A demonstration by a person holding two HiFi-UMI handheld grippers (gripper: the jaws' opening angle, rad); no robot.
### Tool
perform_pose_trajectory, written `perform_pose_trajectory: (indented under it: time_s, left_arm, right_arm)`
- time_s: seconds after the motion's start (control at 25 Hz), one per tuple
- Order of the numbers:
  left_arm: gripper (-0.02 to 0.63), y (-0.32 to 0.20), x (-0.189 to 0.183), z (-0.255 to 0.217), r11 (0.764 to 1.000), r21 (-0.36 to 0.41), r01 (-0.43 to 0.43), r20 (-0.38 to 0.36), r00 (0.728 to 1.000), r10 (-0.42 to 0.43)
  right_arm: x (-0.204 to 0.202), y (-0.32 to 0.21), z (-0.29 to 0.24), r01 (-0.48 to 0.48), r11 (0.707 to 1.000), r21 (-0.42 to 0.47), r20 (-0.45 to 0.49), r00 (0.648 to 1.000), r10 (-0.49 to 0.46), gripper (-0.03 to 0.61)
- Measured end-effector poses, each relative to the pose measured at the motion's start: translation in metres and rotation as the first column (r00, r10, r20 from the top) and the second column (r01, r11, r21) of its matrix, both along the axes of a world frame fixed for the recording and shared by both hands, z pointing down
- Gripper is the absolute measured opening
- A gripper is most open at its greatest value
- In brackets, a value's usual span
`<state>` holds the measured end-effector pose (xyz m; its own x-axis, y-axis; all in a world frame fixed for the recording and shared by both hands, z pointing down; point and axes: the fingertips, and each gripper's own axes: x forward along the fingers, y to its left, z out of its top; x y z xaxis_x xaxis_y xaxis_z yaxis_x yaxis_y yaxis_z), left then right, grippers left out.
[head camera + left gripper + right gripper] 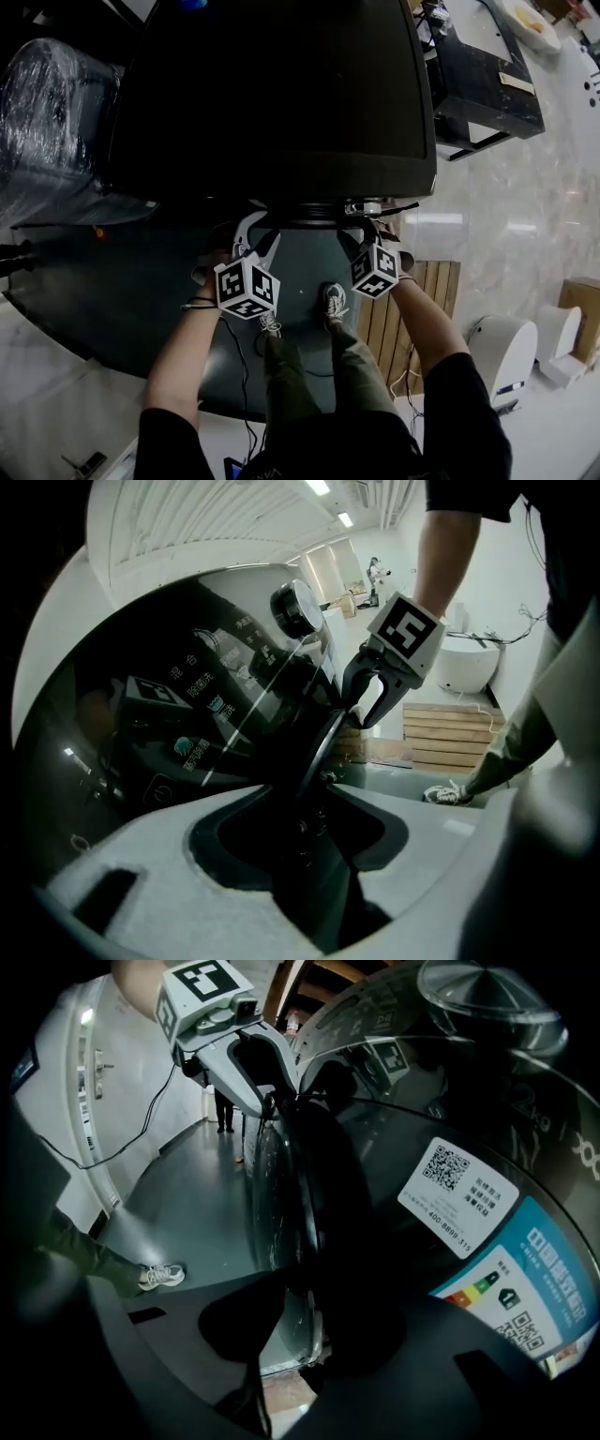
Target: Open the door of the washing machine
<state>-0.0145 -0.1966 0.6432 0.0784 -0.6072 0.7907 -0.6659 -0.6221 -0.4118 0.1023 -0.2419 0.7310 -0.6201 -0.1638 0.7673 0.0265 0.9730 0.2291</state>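
The left gripper (255, 232) and the right gripper (371, 231) are both partly closed. Each has its jaws clamped on the dark rim of the door (300, 1194), one on either side of it. The door is on the front of the black washing machine (272, 84), just below its top front edge.

The washing machine (272, 94) stood right below me, a glossy black front-loader with a round knob (296, 607) and pale symbols on its panel, and stickers (457, 1183) on its front. Its round door (302, 1194), dark-rimmed around a glass pane, was on the side toward me; I couldn't tell whether it stood ajar.
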Motion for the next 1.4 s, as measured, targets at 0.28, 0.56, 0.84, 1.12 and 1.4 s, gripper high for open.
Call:
perform_pose_trajectory:
  time_s: [0.28,0.56,0.84,1.12,1.4]
  left_arm:
    - [0.168,0.0007,0.0008,-0.0006,1.000,-0.011,0.028,-0.026,0.999,-0.029]
    - [0.166,0.0016,0.0012,-0.0015,0.999,-0.025,0.044,-0.039,0.998,-0.045]
    - [0.166,0.0022,0.0012,-0.0032,0.998,-0.020,0.057,-0.057,0.997,-0.058]
    - [0.166,0.0028,0.0018,-0.0030,0.997,-0.017,0.074,-0.072,0.995,-0.075]
    - [0.164,0.0029,0.0022,-0.0036,0.997,-0.019,0.080,-0.091,0.993,-0.081]
  right_arm:
    - [0.0004,-0.0009,-0.0016,-0.078,0.996,-0.032,0.004,0.997,0.079,0.132]
    - [0.0005,0.0001,-0.0033,-0.089,0.995,-0.044,-0.010,0.996,0.088,0.129]
    - [0.0010,-0.0004,-0.0043,-0.120,0.992,-0.044,-0.005,0.993,0.120,0.129]
    - [0.0012,-0.0017,-0.0051,-0.142,0.989,-0.050,0.001,0.990,0.142,0.130]
    - [0.0014,-0.0001,-0.0049,-0.153,0.986,-0.060,-0.012,0.988,0.152,0.129]
